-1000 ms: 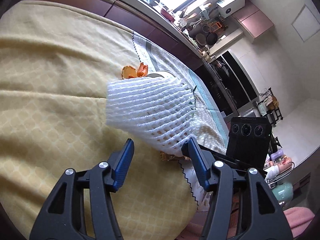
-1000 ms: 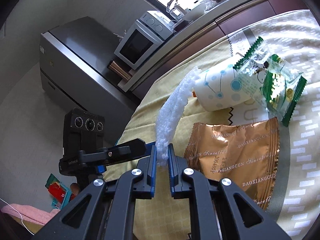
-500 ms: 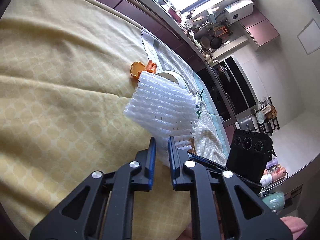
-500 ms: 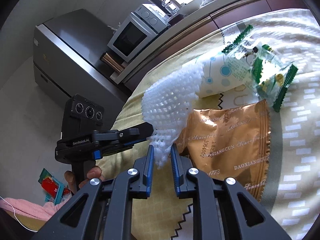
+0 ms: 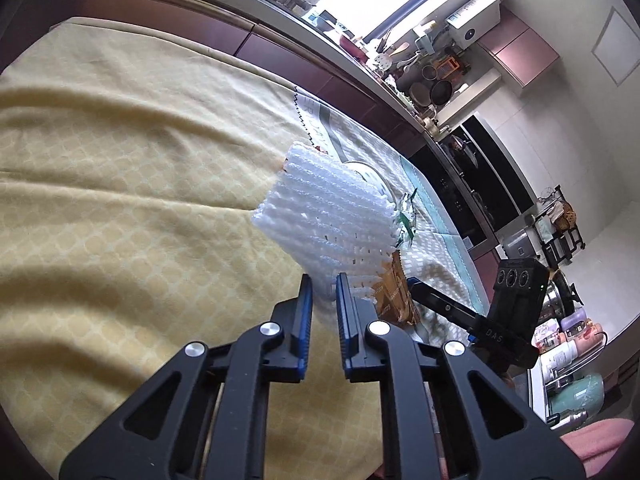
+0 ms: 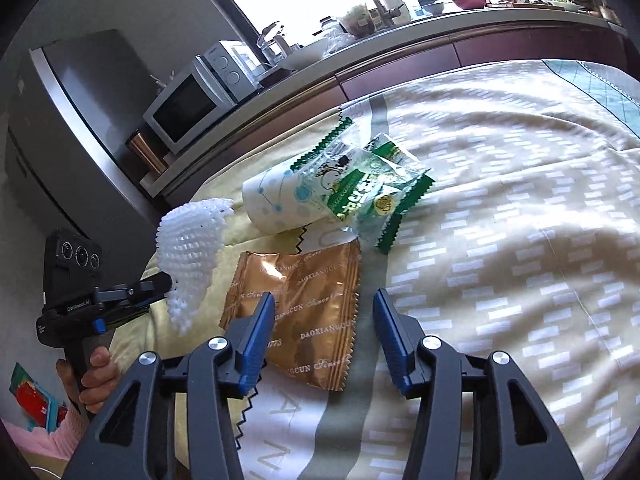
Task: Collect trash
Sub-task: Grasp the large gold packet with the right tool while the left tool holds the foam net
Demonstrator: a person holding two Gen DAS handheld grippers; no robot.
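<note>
Left wrist view
- Left claw [image 5: 321,292]: closed on the lower edge of the white foam net [image 5: 332,216], which hangs lifted above the yellow cloth [image 5: 120,208] on the worktop.
- Right claw from here: its black body shows at the right, beyond the net; the jaws cannot be judged in this view.
- Other trash: the brown wrapper [image 5: 394,292] peeks out behind the net, a green-edged packet [image 5: 406,220] past it.
- Change: a second ago the left jaws stood wide around the net; now they pinch it.

Right wrist view
- Right claw [image 6: 324,320]: jaws apart and empty, having just been opening; nothing lies between the pads, and they hover over the brown wrapper [image 6: 304,304].
- Foam net [image 6: 190,256]: off to the left, dangling from the left claw [image 6: 160,284], held by a hand [image 6: 94,376].
- Remaining trash: a dotted paper cup [image 6: 276,200] on its side, with a clear green snack packet [image 6: 360,188] lying against it, just beyond the wrapper.
- Change: a second ago the right jaws pinched the net; they have let go, so the net has passed to the left.

Doing this step well
- Left: keep the pinch firm; the net is light and springy.
- Right: probably the wrapper next; come down low so one pad slides under an edge.
</note>
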